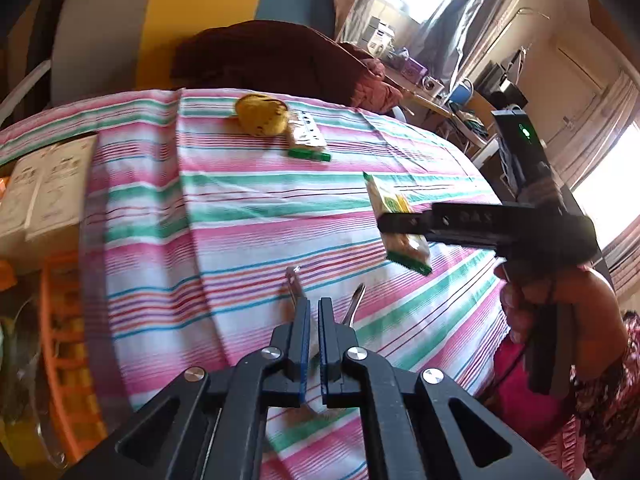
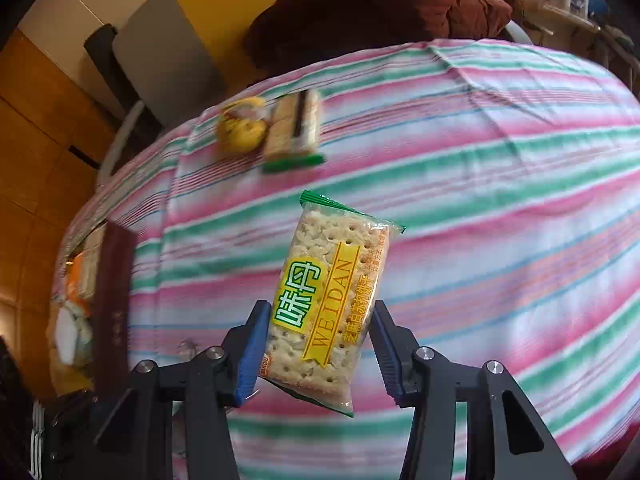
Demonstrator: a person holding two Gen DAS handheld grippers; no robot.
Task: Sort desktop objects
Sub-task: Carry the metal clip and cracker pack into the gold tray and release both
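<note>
Two grippers work: our right gripper (image 2: 316, 352) carries a cracker packet (image 2: 332, 300) (left gripper (image 1: 314, 344) nearly closed, empty) toward the matching packet (image 2: 294, 132), we judge.

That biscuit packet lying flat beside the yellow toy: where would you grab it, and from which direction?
Come from above and pinch the packet across its two long edges, toward the green sealed end. It lies flat on the striped cloth, and the yellow toy crowds its far left side; the near end is free.
</note>
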